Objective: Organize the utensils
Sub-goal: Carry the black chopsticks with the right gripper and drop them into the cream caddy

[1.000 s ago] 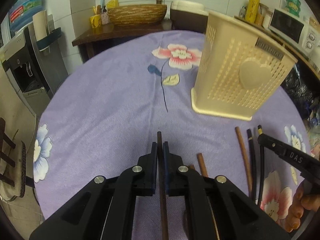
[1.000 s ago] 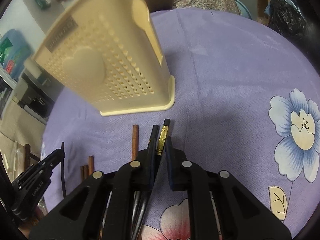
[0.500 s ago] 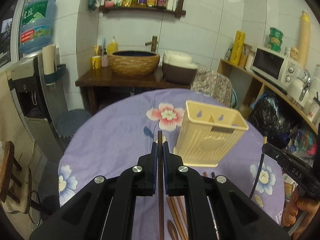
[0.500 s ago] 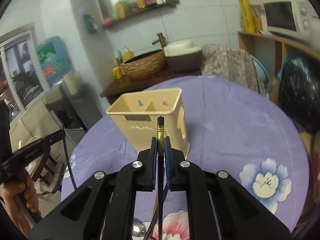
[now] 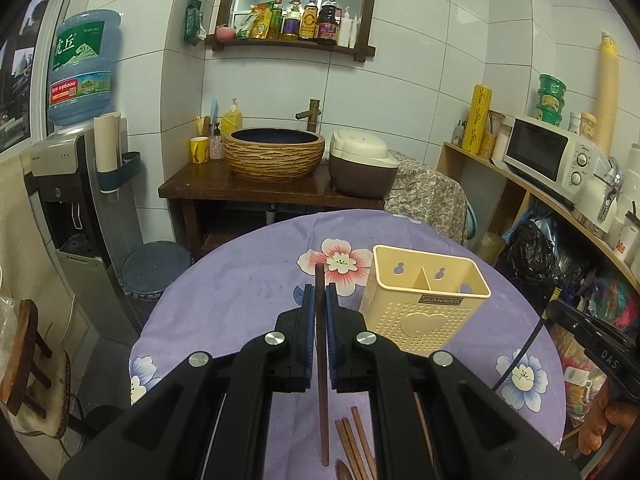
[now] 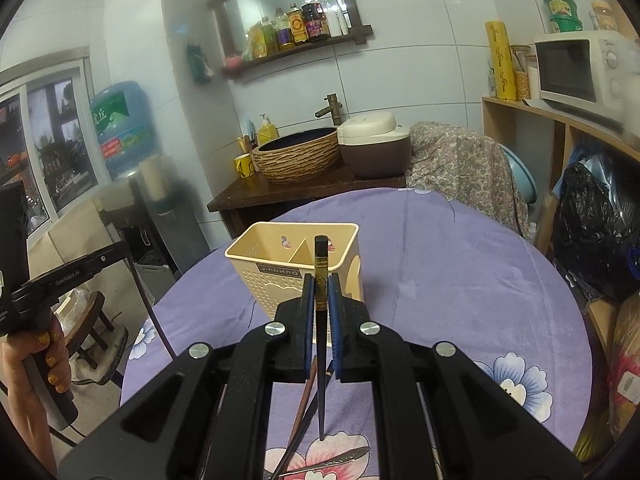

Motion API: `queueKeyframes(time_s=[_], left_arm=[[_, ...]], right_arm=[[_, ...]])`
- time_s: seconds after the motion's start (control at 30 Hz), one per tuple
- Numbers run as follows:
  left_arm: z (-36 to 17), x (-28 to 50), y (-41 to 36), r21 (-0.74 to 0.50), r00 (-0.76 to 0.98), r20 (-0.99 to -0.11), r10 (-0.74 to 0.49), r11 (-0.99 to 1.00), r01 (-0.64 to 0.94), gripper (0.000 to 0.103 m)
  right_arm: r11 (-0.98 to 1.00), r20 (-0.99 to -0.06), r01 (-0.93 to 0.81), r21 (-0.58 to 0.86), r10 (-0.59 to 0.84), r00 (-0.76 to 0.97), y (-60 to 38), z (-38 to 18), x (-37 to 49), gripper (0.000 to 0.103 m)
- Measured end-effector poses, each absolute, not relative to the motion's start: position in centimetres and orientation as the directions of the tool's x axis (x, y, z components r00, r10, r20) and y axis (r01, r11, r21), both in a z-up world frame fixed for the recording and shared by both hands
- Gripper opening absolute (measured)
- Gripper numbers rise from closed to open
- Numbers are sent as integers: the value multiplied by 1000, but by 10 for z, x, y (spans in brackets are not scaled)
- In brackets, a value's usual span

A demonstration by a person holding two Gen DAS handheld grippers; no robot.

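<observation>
Both tongs are closed on one chopstick each and held above the tabletop (image 5: 240,296): the left tongs (image 5: 319,300) pinch a brown chopstick (image 5: 321,380), the right tongs (image 6: 320,292) a black chopstick (image 6: 320,344) with a gold band. The step in hand looks like carrying them to the cream holder (image 5: 420,300), which stands upright on the purple cloth, its two compartments seemingly empty. Next, I think each stick must be turned tip-down over one compartment and let go; more chopsticks (image 5: 356,444) and a spoon (image 6: 332,460) wait below.

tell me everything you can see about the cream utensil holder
The cream utensil holder is a perforated plastic box standing upright on the purple flowered tablecloth. A slanted divider splits it into two compartments, both apparently empty. Its back wall has two keyhole hanging slots; the front carries a raised heart and a small nameplate. Nothing touches it but the cloth.
</observation>
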State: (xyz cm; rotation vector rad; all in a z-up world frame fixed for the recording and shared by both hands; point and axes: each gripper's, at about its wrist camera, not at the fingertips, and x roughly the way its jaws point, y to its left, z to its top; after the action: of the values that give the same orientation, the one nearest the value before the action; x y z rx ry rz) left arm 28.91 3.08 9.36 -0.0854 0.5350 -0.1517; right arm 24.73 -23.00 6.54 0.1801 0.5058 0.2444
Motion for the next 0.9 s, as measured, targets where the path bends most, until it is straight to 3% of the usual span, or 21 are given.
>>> queueKeyframes(time_s=[0.47,0.67,0.9], left_arm=[[136,303,41,-126,873,-459,-163,985,118,6],[211,316,36,-103,915,-373,-155,987,126,6],[276,334,-1,-117,937,-289,-194,979,166,6]], right_arm=[[972,-454,-171,159,226,862,-232,90,258,8],[991,-372,-120,62,135,918,-239,160,277,8],[980,-253,-133,146,167,953,-240,242,295,8]])
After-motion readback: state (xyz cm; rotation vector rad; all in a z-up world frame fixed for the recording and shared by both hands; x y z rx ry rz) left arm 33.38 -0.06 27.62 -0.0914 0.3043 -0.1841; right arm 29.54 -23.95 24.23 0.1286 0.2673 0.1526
